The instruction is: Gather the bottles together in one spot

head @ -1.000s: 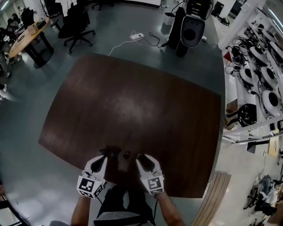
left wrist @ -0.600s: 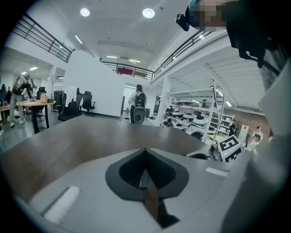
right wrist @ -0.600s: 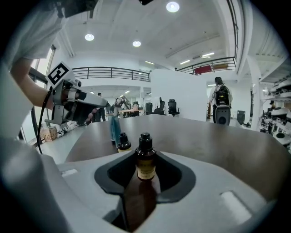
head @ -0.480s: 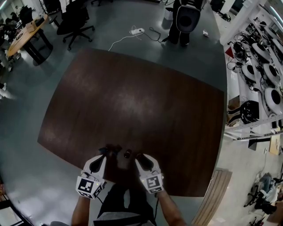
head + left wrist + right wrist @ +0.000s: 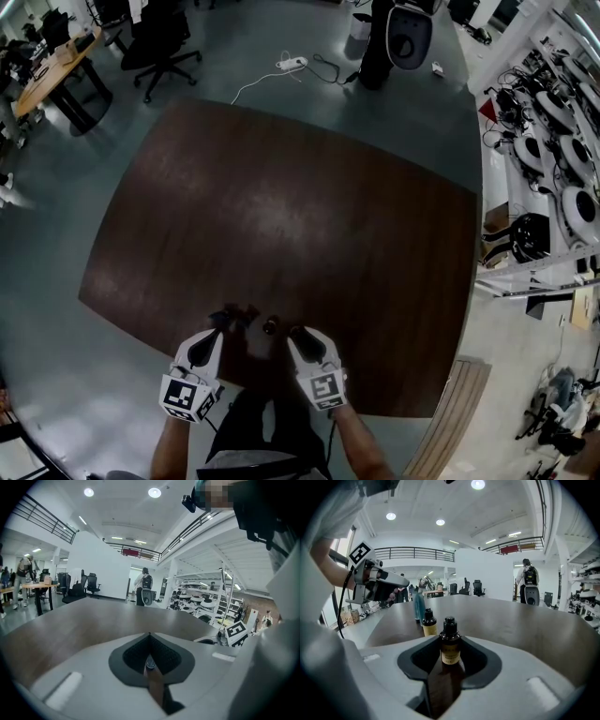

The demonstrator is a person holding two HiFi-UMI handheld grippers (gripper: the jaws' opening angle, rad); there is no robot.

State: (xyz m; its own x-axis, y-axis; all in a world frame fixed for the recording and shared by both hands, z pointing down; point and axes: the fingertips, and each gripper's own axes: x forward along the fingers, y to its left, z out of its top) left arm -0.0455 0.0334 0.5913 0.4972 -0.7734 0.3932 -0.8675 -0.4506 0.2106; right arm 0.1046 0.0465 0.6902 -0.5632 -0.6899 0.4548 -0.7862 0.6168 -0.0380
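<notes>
Down at the near edge of the counter (image 5: 281, 216), the left gripper (image 5: 223, 322) has its fingers (image 5: 133, 656) closed together, with nothing I can make out between them. Just beside it stands a blue bottle (image 5: 418, 607), then a yellow-labelled bottle (image 5: 429, 623). Rightmost, the right gripper (image 5: 296, 331) has its fingers clamped on a dark bottle (image 5: 450, 641), upright, close to the other two.

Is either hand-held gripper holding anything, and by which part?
The right hand-held gripper grips the brown bottle by its lower body. The left hand-held gripper has its jaws together and holds nothing.
</notes>
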